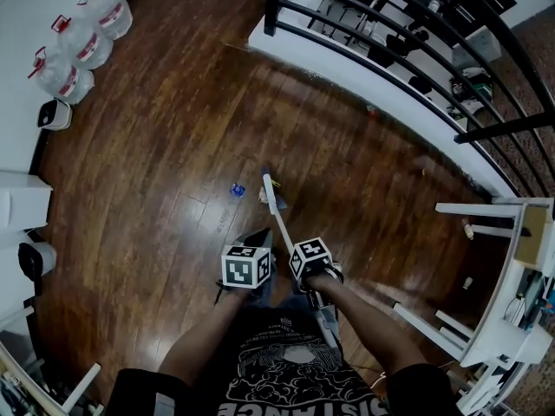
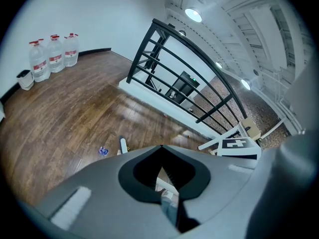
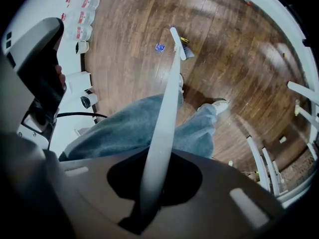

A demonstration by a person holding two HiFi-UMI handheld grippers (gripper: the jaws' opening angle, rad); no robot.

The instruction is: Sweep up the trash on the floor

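Observation:
A small blue scrap (image 1: 237,190) and a tan scrap (image 1: 261,197) lie on the wooden floor, just left of the white broom head (image 1: 270,193). The long white broom handle (image 3: 164,128) runs back through my right gripper (image 1: 312,258), which is shut on it. Beside it on the left, my left gripper (image 1: 246,267) is shut on a thin grey dustpan handle (image 2: 168,200); the dark dustpan (image 1: 254,237) hangs mostly hidden below it. The right gripper view shows the blue scrap (image 3: 159,47) next to the broom head (image 3: 178,43).
Three water jugs (image 1: 82,37) and a small white bin (image 1: 54,115) stand by the far left wall. A black railing (image 1: 416,50) on a white ledge runs along the right. White frame furniture (image 1: 494,319) stands at the near right. Small bits (image 1: 468,228) lie beside it.

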